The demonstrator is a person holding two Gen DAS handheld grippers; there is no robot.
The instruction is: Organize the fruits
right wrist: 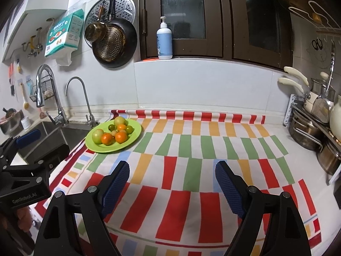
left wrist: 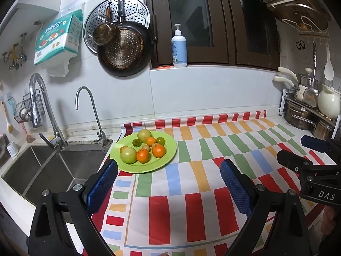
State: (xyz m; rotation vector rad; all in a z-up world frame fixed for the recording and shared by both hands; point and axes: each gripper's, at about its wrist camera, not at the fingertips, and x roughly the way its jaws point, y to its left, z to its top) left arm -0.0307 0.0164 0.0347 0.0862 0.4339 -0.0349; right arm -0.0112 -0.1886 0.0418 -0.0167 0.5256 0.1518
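A green plate (left wrist: 168,152) (right wrist: 136,133) sits on the striped cloth beside the sink. It holds several fruits: orange tangerines (left wrist: 158,150) (right wrist: 121,137), pale green apples (left wrist: 128,155) (right wrist: 97,136) and small dark green fruits (left wrist: 161,141) (right wrist: 129,129). My left gripper (left wrist: 169,171) is open and empty, just in front of the plate, its left finger near the plate's near rim. My right gripper (right wrist: 172,176) is open and empty, over the cloth to the right of the plate.
A steel sink (left wrist: 42,166) with two taps (left wrist: 40,106) lies left of the plate. A rack of pots (right wrist: 315,128) stands at the right. A soap bottle (left wrist: 179,47) is on the sill. Pans hang on the wall (left wrist: 123,51). The striped cloth (right wrist: 191,149) covers the counter.
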